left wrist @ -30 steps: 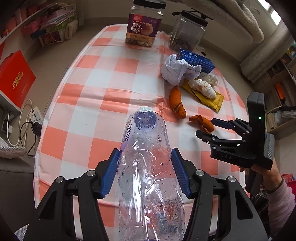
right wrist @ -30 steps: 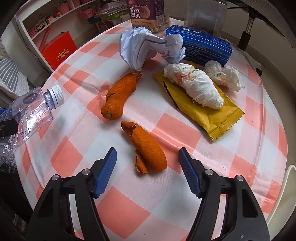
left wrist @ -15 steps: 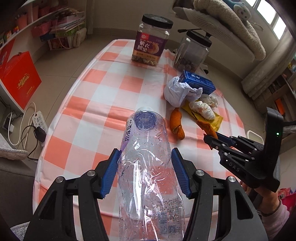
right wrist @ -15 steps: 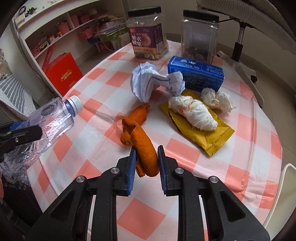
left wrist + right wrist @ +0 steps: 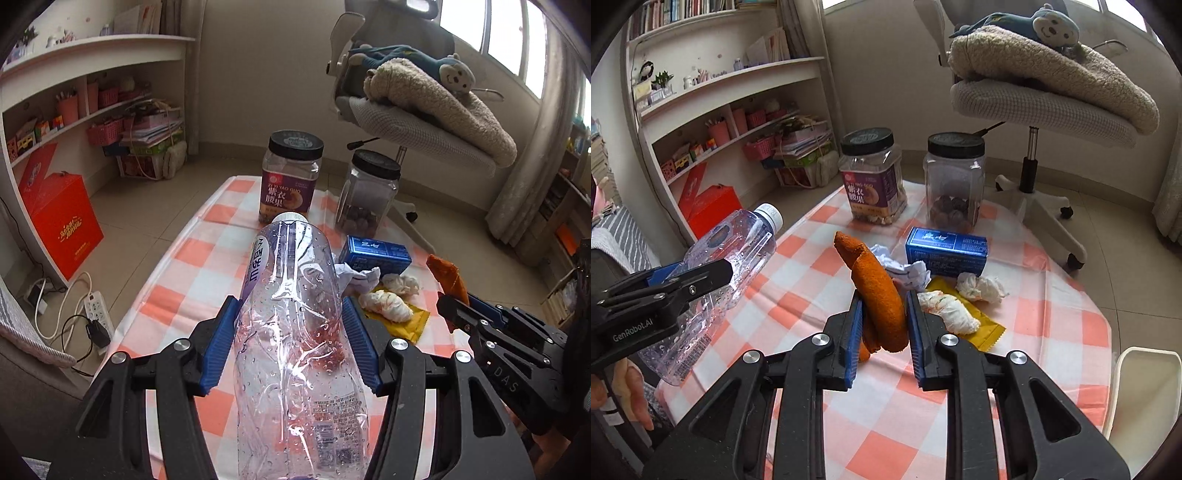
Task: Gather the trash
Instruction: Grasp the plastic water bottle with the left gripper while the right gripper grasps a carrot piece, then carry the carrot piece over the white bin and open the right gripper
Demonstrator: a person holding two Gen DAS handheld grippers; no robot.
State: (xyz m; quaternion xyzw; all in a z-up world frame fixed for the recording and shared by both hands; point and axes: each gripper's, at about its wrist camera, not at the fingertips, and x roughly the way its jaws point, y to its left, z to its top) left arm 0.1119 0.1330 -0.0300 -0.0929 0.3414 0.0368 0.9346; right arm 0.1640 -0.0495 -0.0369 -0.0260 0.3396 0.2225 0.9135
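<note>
Above the table (image 5: pixel 1067 325), each tool grips trash.

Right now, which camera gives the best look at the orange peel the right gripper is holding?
The right wrist view: the orange peel stands upright, pinched between the right gripper pads, nearly whole. The left wrist view shows only its tip poking above that gripper, far right, beside the plastic bottle.

Setting: my home room | far left: shelves (image 5: pixel 731 107) of books and baskets | far right: swivel chair (image 5: pixel 1034 99) bearing plush monkey (image 5: pixel 1052 22) | near: checked-cloth table (image 5: pixel 1067 325)
</note>
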